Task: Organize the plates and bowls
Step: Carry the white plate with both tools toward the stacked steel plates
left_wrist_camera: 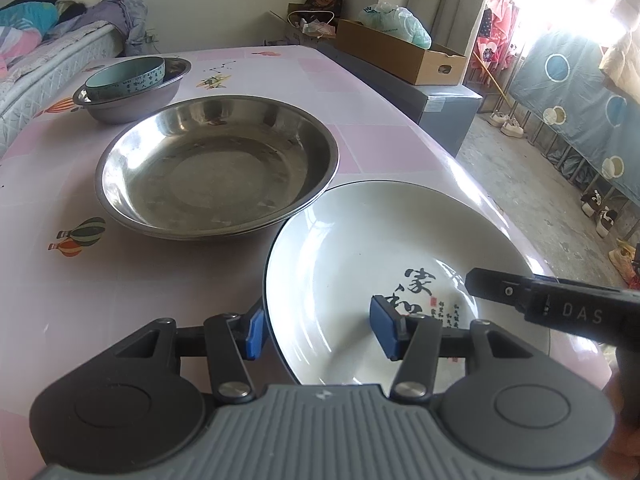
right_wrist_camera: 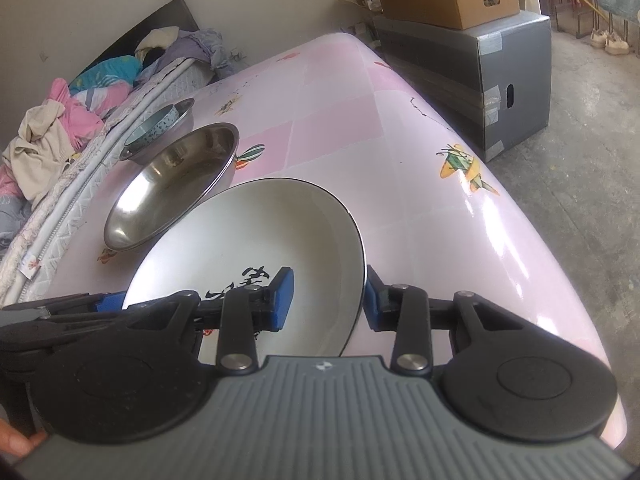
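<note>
Both your grippers stand with jaws spread, each straddling the rim of the white plate (left_wrist_camera: pixel 360 256) without clamping it. Your left gripper (left_wrist_camera: pixel 318 330) spans the near-left rim; your right gripper (right_wrist_camera: pixel 329 295) spans the right rim. That plate sits at the table (right_wrist_camera: pixel 400 140) edge, its far rim apparently overlapping the steel plate (left_wrist_camera: pixel 218 166). Farther back, a teal bowl (left_wrist_camera: pixel 126 78) sits inside a steel basin (left_wrist_camera: pixel 132 100).
</note>
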`<action>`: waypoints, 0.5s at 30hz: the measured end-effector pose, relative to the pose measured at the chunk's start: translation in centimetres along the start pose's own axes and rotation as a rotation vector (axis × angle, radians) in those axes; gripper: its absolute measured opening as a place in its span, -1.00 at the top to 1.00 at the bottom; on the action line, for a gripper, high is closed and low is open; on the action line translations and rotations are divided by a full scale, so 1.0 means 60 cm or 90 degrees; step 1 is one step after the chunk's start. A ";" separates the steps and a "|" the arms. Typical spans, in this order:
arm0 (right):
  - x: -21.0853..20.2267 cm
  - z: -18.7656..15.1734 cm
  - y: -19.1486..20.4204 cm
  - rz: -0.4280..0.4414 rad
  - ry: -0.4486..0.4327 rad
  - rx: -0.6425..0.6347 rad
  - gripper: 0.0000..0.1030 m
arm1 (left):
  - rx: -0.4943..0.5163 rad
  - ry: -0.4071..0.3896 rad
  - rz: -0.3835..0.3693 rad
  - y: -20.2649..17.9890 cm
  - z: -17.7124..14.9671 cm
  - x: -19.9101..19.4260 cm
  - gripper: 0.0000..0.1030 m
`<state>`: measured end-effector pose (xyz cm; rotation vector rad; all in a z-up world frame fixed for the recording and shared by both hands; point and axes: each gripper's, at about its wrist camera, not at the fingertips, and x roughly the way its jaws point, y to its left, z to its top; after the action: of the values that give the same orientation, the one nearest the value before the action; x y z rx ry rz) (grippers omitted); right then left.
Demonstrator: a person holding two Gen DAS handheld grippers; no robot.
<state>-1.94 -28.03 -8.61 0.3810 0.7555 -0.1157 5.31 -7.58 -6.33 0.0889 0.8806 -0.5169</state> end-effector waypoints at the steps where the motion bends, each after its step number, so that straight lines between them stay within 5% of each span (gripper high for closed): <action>1: 0.000 -0.002 0.004 -0.006 -0.003 -0.013 0.33 | -0.001 -0.002 0.002 0.000 -0.001 -0.001 -0.03; 15: -0.012 -0.005 0.007 -0.029 -0.023 -0.021 0.39 | -0.009 0.001 0.014 -0.008 0.001 -0.004 -0.02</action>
<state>-2.55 -27.54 -8.16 0.3305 0.7293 -0.1524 5.00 -7.92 -6.02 0.0859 0.8836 -0.4897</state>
